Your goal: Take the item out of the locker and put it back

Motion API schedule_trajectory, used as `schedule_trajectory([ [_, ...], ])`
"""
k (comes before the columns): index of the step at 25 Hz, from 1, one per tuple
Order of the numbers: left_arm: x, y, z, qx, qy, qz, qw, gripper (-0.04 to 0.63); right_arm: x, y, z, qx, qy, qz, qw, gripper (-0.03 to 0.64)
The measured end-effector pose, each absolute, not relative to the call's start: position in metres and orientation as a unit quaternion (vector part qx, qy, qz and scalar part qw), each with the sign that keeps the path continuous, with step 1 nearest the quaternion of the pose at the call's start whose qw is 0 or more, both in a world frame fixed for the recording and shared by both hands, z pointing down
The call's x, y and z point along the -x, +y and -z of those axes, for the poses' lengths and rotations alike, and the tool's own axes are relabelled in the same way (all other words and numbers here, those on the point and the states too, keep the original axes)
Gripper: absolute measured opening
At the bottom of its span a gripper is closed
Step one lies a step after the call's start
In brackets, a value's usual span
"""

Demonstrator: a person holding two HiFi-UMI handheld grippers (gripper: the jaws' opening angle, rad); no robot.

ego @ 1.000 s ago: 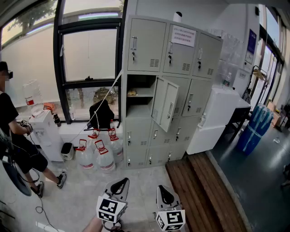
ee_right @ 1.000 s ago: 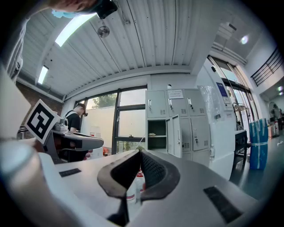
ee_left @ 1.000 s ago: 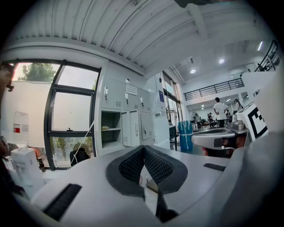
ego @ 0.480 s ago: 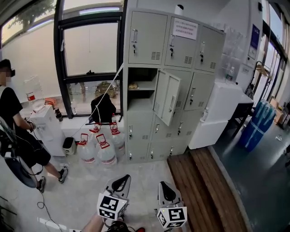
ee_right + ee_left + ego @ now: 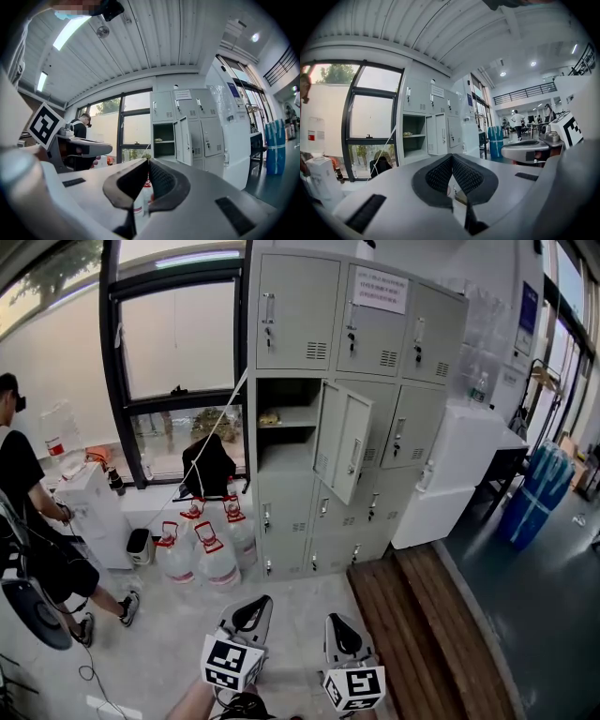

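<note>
A grey bank of lockers [image 5: 375,381] stands ahead. One middle compartment [image 5: 286,427] is open, its door [image 5: 339,451] swung out to the right. A small yellowish item [image 5: 270,417] lies on the shelf inside. My left gripper [image 5: 253,607] and right gripper [image 5: 337,626] are low in the head view, side by side, far short of the lockers. In the left gripper view the pads [image 5: 440,176] meet at the tip with nothing between them, and the open compartment [image 5: 415,140] shows beyond. The right gripper [image 5: 147,161] is likewise shut and empty, facing the item [image 5: 158,140].
Several water jugs [image 5: 199,554] and a black bag [image 5: 211,470] sit left of the lockers under the window. A person [image 5: 28,512] stands by a white dispenser [image 5: 89,507]. A white cabinet [image 5: 459,474], wooden decking [image 5: 412,624] and a blue barrel [image 5: 539,493] lie to the right.
Both grippers have moved forward a little toward the lockers, which now look slightly nearer. Both pairs of jaws stay shut.
</note>
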State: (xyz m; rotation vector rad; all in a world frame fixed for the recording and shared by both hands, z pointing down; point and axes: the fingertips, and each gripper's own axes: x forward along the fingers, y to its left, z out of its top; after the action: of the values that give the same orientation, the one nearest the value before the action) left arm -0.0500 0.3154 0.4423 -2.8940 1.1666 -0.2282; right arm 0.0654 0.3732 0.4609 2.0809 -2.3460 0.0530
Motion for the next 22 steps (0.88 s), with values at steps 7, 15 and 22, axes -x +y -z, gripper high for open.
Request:
schedule_trajectory([
  [7,0.045,0.221,-0.448,0.927,0.367,0.077,0.009,0.021,-0.066,0.275,-0.471,-0.664,-0.748,-0.022,0.012,0.021],
  [15,0.041,0.075,-0.434,0.93,0.358,0.081,-0.001,0.021,-0.07,0.129,-0.451,-0.666,-0.746,-0.019,0.019,0.021],
  [22,0.039,-0.042,-0.429,0.934,0.35,0.076,0.001,0.021,-0.078,0.015,-0.441,-0.678,-0.735,-0.014,0.017,0.021],
])
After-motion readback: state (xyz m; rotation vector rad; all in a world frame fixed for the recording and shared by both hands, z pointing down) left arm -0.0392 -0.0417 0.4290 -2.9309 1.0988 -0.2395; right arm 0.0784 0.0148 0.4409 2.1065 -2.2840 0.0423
